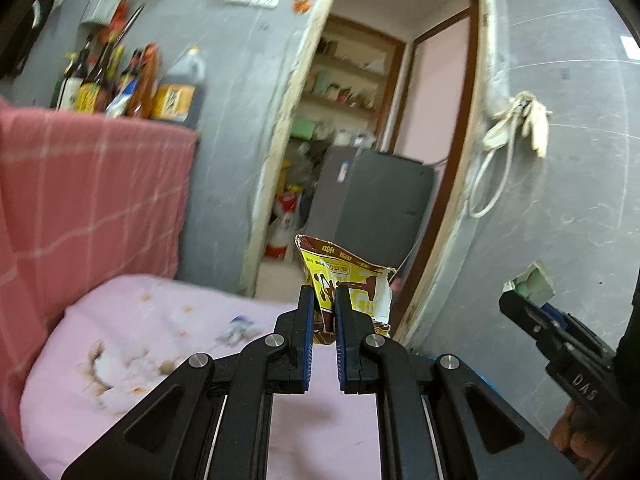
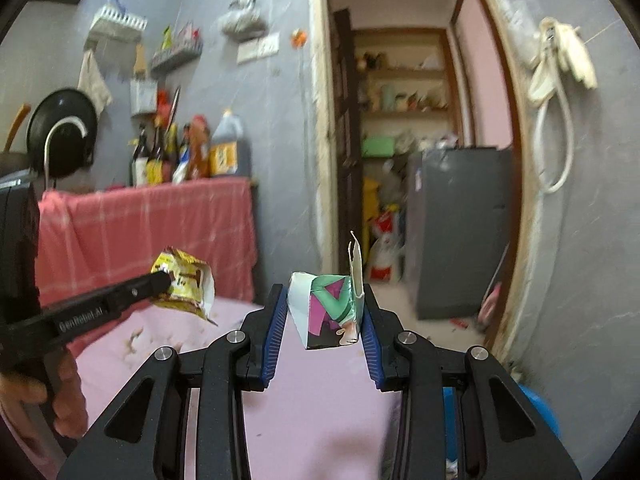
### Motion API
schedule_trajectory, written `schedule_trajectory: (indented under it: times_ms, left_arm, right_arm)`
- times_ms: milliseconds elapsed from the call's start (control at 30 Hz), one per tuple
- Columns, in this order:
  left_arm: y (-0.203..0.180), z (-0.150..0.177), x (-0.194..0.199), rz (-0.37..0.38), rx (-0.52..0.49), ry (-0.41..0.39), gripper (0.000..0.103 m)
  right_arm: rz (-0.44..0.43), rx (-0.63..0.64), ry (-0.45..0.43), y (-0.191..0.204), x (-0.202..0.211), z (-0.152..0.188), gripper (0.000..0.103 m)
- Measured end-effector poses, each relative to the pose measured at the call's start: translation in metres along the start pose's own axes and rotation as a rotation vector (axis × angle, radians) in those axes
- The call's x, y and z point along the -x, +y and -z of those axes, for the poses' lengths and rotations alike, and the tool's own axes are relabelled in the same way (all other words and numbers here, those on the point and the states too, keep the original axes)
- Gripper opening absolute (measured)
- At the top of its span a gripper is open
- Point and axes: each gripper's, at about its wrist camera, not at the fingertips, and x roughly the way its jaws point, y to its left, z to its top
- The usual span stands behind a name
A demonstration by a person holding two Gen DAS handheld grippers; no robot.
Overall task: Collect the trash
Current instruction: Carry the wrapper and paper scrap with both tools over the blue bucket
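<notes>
Two pieces of trash picked up, neither yet binned, judging by both hanging in the air above the pink tablecloth. Left gripper pinching a torn yellow-and-brown snack wrapper, raised clear of the cloth. Still lying on the cloth: a small crumpled scrap, blurred. Right gripper clamped on a folded green-and-purple carton, likewise aloft. No bin clearly visible; only a blue rim at lower right, contents unseen.
</notes>
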Motion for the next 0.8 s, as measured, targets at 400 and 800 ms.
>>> schedule_trajectory:
  times_ms: [400, 800]
  left_arm:
    - [-0.096, 0.006, -0.036, 0.129, -0.111, -0.039, 0.007]
    - [-0.148, 0.046, -0.097, 0.192, -0.137, 0.18, 0.007]
  right_arm:
    - [0.172, -0.023, -0.056, -0.076, 0.035, 0.0, 0.033]
    - [0.249, -0.132, 0.074, -0.139, 0.032, 0.048, 0.034]
